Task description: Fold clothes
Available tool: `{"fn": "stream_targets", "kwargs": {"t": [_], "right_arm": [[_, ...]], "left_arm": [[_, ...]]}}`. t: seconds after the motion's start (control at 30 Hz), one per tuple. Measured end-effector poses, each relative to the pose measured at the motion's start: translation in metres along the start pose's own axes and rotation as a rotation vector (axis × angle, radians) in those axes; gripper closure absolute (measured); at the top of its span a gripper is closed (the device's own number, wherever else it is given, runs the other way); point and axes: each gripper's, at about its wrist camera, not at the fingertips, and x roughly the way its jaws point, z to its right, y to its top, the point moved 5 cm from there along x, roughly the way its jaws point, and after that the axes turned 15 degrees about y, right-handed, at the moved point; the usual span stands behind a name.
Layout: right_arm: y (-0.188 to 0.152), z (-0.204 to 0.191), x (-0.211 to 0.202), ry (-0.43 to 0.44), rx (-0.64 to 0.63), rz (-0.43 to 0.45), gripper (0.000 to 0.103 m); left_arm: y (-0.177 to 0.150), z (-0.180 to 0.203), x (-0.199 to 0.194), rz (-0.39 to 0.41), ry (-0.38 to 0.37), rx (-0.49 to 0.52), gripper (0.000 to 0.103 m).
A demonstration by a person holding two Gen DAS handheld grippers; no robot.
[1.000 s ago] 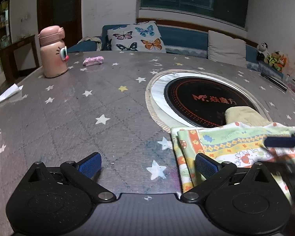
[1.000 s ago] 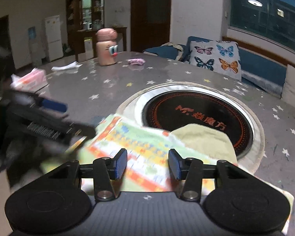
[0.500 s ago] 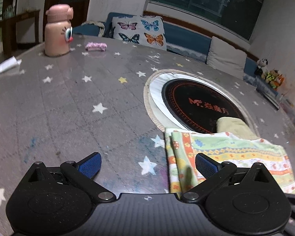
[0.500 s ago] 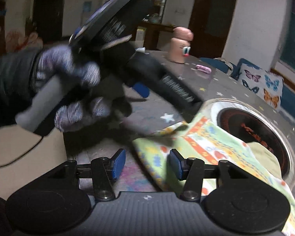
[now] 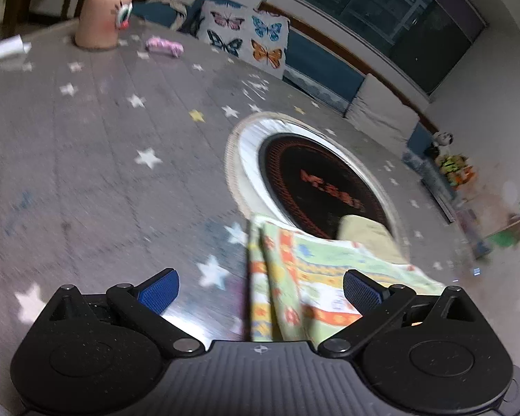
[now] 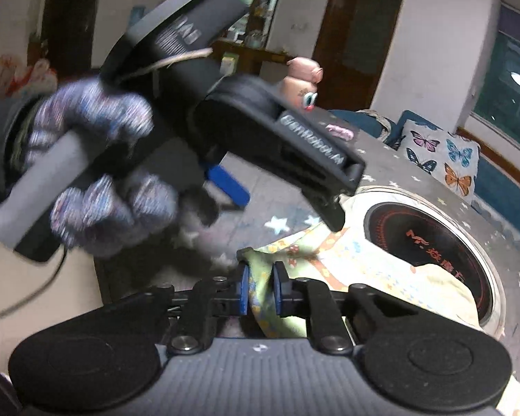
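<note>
Right gripper (image 6: 260,289) pinches one patterned cloth (image 6: 357,263); left gripper (image 5: 260,286) gapes.

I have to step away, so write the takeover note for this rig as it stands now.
Right gripper: shut on a corner of the patterned cloth.
Left gripper: open, holding nothing, above the cloth's folded edge.
The cloth lies partly folded on the star-print table, overlapping the round black cooktop; a plain yellow piece shows at its far side.
Left: grip with the left gripper, finish the fold, flatten.
</note>
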Motion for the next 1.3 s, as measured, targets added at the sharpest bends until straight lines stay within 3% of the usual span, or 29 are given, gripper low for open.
{"fn": "stream_targets", "kwargs": {"t": [0.2,0.37,0.43,0.53,0.67,0.83,0.87,0.93,1.17,1.3], "right_arm": [[0.01,0.013,-0.026,0.001,0.066,0.073,0.092],[0.009,0.015,-0.038,0.015,0.095,0.107,0.093],[0.007,0.012,-0.041,0.022,0.097,0.116,0.093],[0.004,0.011,-0.043,0.029,0.103,0.119,0.093],[-0.002,0.012,-0.049,0.039,0.134,0.131,0.087],[-0.018,0.032,-0.071,0.005,0.208,0.162,0.063],[-0.024,0.039,-0.075,-0.023,0.226,0.159,0.062],[-0.039,0.057,-0.085,-0.09,0.278,0.149,0.048],[-0.097,0.135,-0.118,-0.346,0.512,0.135,0.047],[-0.124,0.17,-0.126,-0.43,0.606,0.143,0.047]], "left_arm": [[-0.007,0.01,0.006,-0.102,-0.104,-0.111,0.003],[-0.013,0.015,0.015,-0.14,-0.159,-0.135,0.037],[-0.016,0.017,0.018,-0.155,-0.181,-0.145,0.056],[-0.02,0.02,0.023,-0.178,-0.213,-0.16,0.074],[-0.021,0.022,0.025,-0.174,-0.225,-0.152,0.077],[-0.023,0.024,0.025,-0.154,-0.225,-0.129,0.075],[-0.023,0.024,0.025,-0.15,-0.227,-0.127,0.075],[-0.023,0.023,0.025,-0.147,-0.231,-0.127,0.075],[-0.025,0.025,0.024,-0.127,-0.242,-0.107,0.072],[-0.025,0.032,0.022,-0.11,-0.253,-0.074,0.059]]}}
